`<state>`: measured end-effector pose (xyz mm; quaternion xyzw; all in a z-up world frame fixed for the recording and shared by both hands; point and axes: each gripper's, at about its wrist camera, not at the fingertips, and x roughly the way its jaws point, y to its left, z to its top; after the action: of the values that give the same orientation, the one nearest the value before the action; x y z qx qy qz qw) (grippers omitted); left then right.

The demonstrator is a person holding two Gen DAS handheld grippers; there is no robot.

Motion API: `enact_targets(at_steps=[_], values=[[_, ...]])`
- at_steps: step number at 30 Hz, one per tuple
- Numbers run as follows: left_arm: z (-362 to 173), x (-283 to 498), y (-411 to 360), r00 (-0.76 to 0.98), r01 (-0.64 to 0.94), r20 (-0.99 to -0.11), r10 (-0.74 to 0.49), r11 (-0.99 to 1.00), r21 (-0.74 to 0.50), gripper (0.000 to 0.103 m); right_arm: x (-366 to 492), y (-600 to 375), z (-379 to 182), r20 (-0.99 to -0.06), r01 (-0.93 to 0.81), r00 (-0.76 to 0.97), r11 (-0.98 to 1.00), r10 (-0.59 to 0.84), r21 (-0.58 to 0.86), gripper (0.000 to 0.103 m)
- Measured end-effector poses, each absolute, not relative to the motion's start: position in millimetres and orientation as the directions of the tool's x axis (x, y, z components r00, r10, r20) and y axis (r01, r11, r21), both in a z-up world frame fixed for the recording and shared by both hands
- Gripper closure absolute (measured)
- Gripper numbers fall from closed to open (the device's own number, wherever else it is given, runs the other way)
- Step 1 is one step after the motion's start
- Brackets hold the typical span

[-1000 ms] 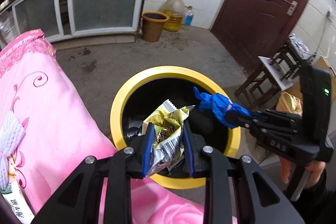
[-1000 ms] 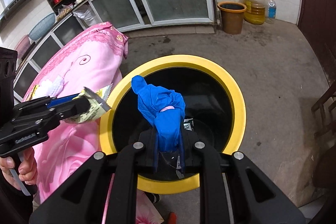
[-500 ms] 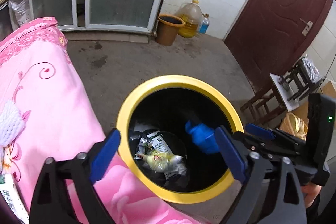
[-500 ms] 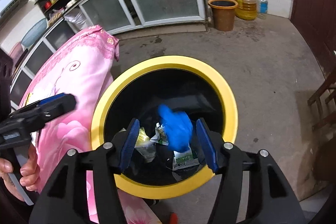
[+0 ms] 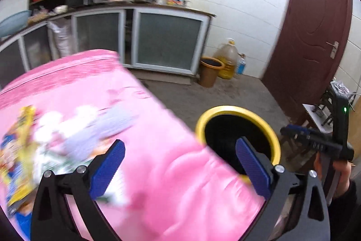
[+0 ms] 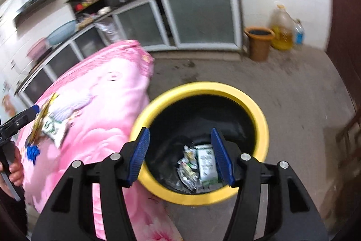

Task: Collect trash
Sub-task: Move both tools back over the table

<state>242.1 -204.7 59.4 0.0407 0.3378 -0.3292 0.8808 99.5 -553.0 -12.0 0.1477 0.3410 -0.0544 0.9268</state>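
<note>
The yellow-rimmed black bin (image 6: 259, 119) stands on the floor beside the pink-covered table (image 6: 97, 119); it also shows in the left wrist view (image 5: 274, 134). Several wrappers (image 6: 200, 164) lie at its bottom. My right gripper (image 6: 183, 155) is open and empty above the bin's near rim. My left gripper (image 5: 180, 168) is open and empty over the pink cloth (image 5: 158, 128), left of the bin. More trash lies on the cloth: a yellow packet (image 5: 18, 150), white foam netting and a white wrapper (image 6: 55, 123), blurred by motion.
A grey cabinet (image 5: 167, 42) runs along the back wall with an orange bucket (image 6: 258, 42) and an oil jug (image 6: 282, 31) beside it. A brown door (image 5: 309, 37) is at the right. A wooden stool (image 5: 320, 114) stands right of the bin.
Both grippers opened and dropped the snack wrapper and the blue bag into the bin. Both have since lifted, and the left one swung left over the pink table.
</note>
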Motion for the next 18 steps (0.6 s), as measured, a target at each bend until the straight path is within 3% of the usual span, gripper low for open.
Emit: enact_targets(at_steps=[6, 14, 18], values=[[59, 205, -80, 0.684, 0.424, -0.621, -0.383, 0.901, -0.089, 0.008, 125, -487, 3, -0.613, 0.009, 0.783, 0.982, 0.110, 0.188, 0.048], [30, 193, 5, 0.752, 0.203, -0.649, -0.113, 0.977, 0.066, 0.008, 198, -399, -3, -0.640, -0.169, 0.716, 0.959, 0.279, 0.230, 0.048], [14, 200, 24, 0.722, 0.163, -0.685, -0.098, 0.986, 0.031, 0.008, 240, -360, -7, -0.662, -0.219, 0.679, 0.948, 0.318, 0.231, 0.048]])
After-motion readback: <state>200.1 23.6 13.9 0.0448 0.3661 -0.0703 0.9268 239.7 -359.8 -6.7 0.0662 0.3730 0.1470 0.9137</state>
